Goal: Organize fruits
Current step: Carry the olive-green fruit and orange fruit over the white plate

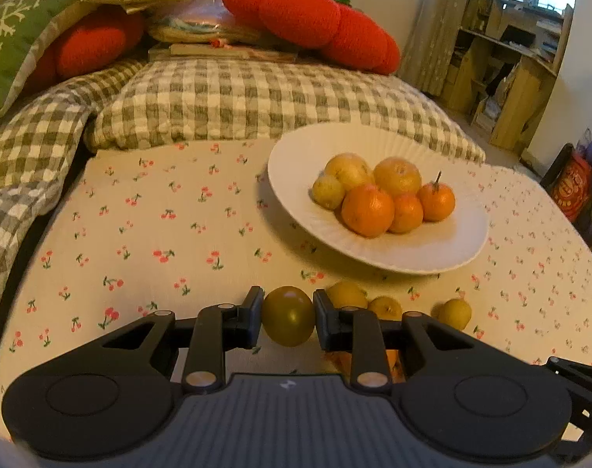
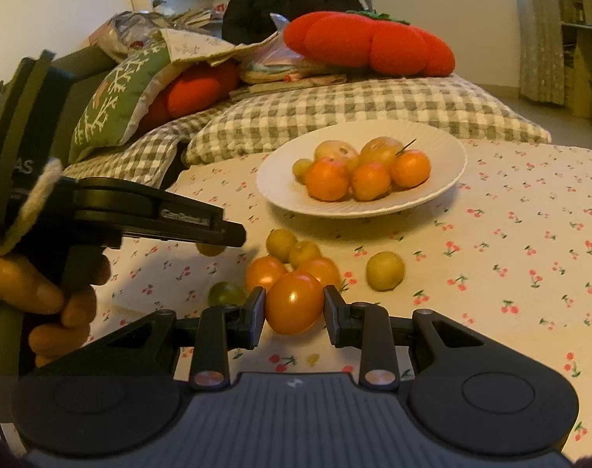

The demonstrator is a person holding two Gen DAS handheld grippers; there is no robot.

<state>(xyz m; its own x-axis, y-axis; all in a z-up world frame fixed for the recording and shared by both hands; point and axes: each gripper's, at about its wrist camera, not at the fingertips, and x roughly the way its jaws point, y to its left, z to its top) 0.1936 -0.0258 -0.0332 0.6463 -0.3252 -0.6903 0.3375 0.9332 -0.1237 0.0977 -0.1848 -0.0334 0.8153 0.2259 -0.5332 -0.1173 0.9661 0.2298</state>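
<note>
A: What does the left gripper point(image 1: 288, 316) hold?

B: Its jaws pinch a round olive-green fruit point(image 1: 288, 316), lifted a little above the cherry-print cloth point(image 1: 159, 226).

A: And the right gripper point(image 2: 294, 309)?

B: Its jaws are pressed on a glossy orange fruit point(image 2: 294, 302), just in front of the loose pile of small yellow and orange fruits point(image 2: 296, 257).

A: Where is the white fluted plate point(image 1: 432, 249)?

B: Behind the pile, on the cloth, already carrying yellow and orange fruits.

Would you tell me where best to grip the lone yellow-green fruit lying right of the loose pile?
Probably across the widest middle of the lone yellow-green fruit, coming from above: it is round and stands apart from the pile on the cloth, leaving both sides free.
</note>
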